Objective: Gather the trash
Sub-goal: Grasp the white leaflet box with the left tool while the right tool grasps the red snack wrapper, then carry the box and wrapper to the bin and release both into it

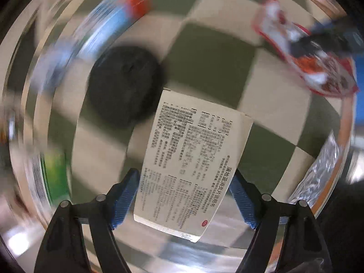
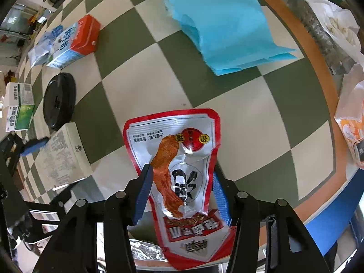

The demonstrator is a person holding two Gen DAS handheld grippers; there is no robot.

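Collection is barely underway as far as you can see: the green-and-cream checked tablecloth carries most of the litter, and no bin shows in either view

Left to right across the cloth in the right wrist view: a white-and-green carton at the far left edge, a blue-and-white carton with a red end, a round black plastic lid, a pale printed paper leaflet box, a red-bordered silver foil snack pouch, a light blue paper bag

Your left gripper stands spread around the leaflet box; whether the blue pads press its edges you cannot tell, since the frame is smeared. The box's long axis runs along the fingers, away from the camera and leaning slightly left

Your right gripper straddles the snack pouch, jaws part-spread, pads just beside its crumpled sides, not clearly pressing. The pouch lies flat, long axis along the fingers, its rounded top end pointing away from you

Left to do, by judgement: both picks, then all the rest
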